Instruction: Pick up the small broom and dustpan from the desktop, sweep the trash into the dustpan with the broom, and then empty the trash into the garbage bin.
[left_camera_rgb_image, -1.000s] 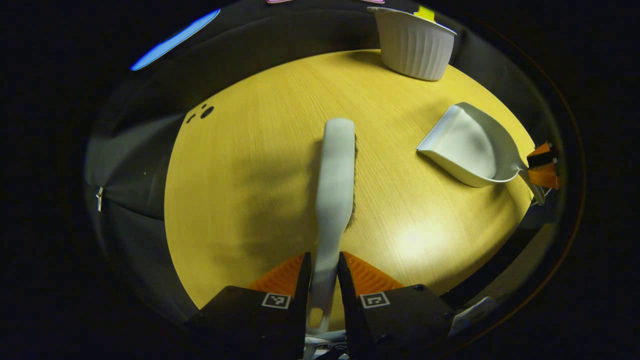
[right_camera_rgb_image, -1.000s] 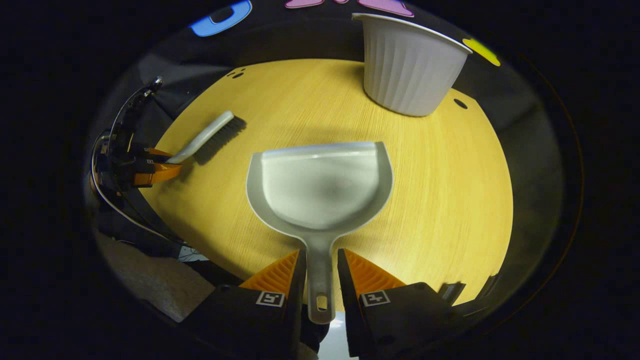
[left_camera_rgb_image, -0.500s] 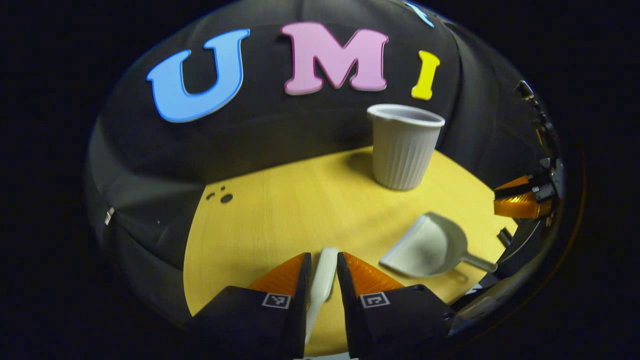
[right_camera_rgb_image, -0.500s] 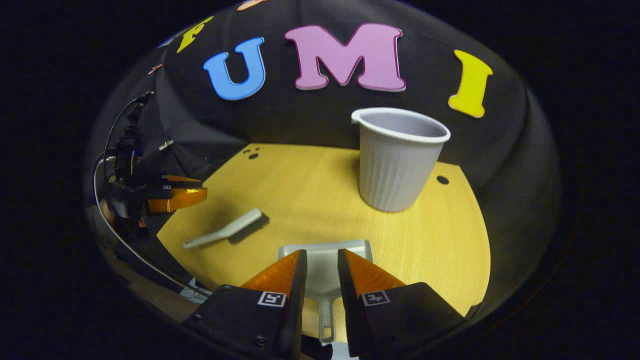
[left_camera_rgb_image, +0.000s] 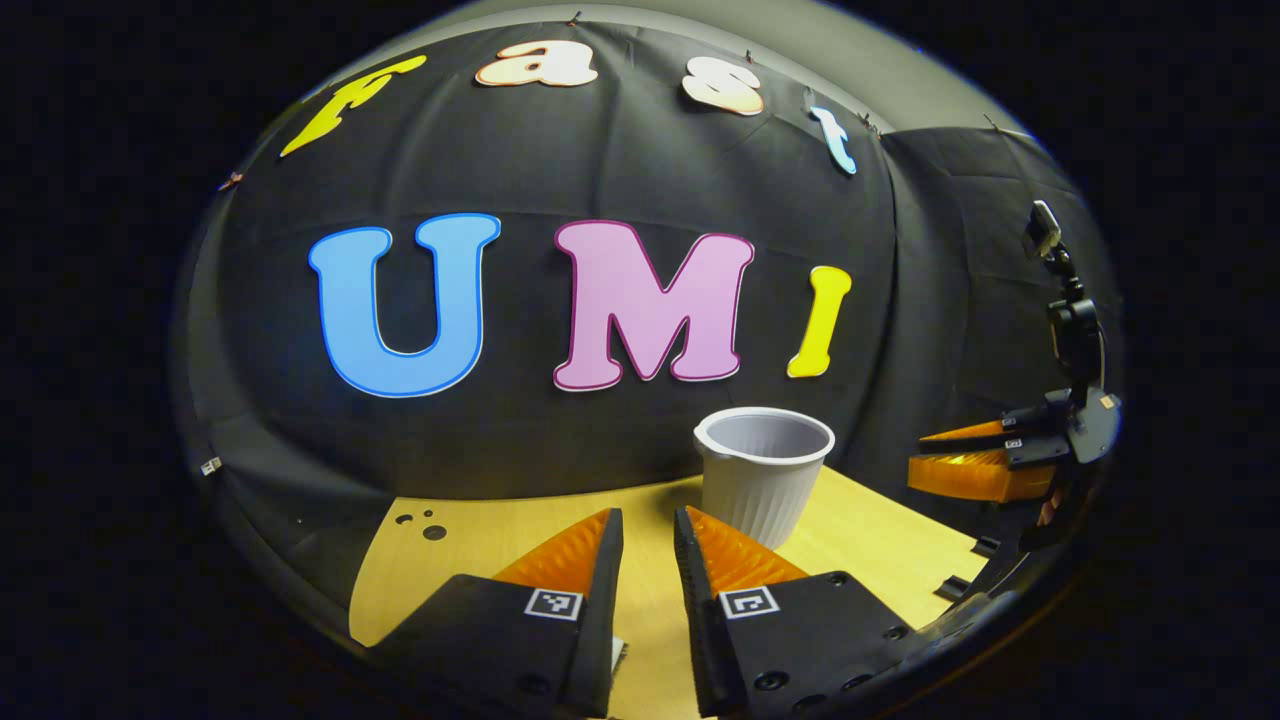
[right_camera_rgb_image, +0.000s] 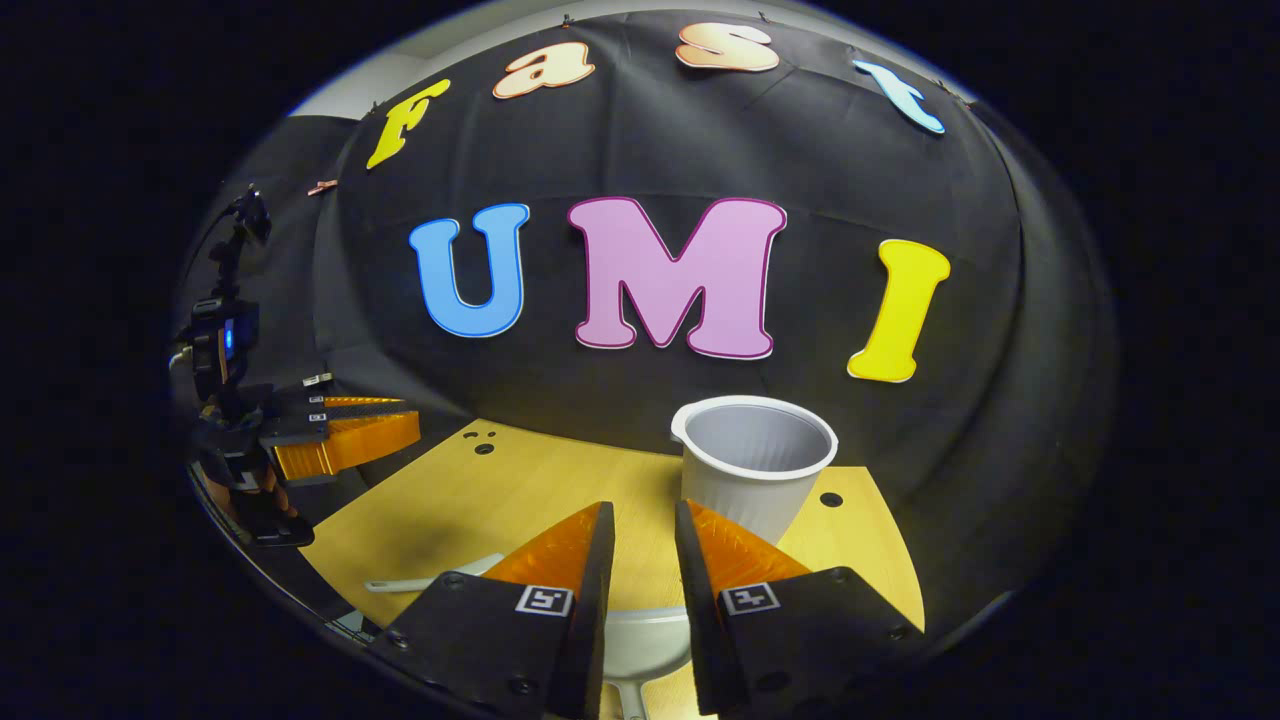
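Observation:
My left gripper (left_camera_rgb_image: 648, 520) hovers over the yellow table (left_camera_rgb_image: 480, 555), its fingers a narrow gap apart with nothing between them. My right gripper (right_camera_rgb_image: 645, 510) stands the same way, slightly open and holding nothing. The grey dustpan (right_camera_rgb_image: 640, 645) lies on the table under the right gripper, mostly hidden by its fingers. The small broom (right_camera_rgb_image: 430, 582) lies flat near the table's left edge; a little of its handle shows. The white ribbed garbage bin (right_camera_rgb_image: 752, 470) (left_camera_rgb_image: 762, 480) stands upright at the back of the table. Each gripper shows in the other's view, off to the side.
The black cloth wall rises just behind the table. Small dark holes (right_camera_rgb_image: 484, 445) mark the tabletop at the back left, another one (right_camera_rgb_image: 831, 498) sits right of the bin. In the right gripper view a hand (right_camera_rgb_image: 262, 490) holds the left gripper (right_camera_rgb_image: 340, 435) beyond the table's left edge.
Both grippers have come off the broom and dustpan handles, risen and tilted up toward the wall. The broom and dustpan stay lying on the table.

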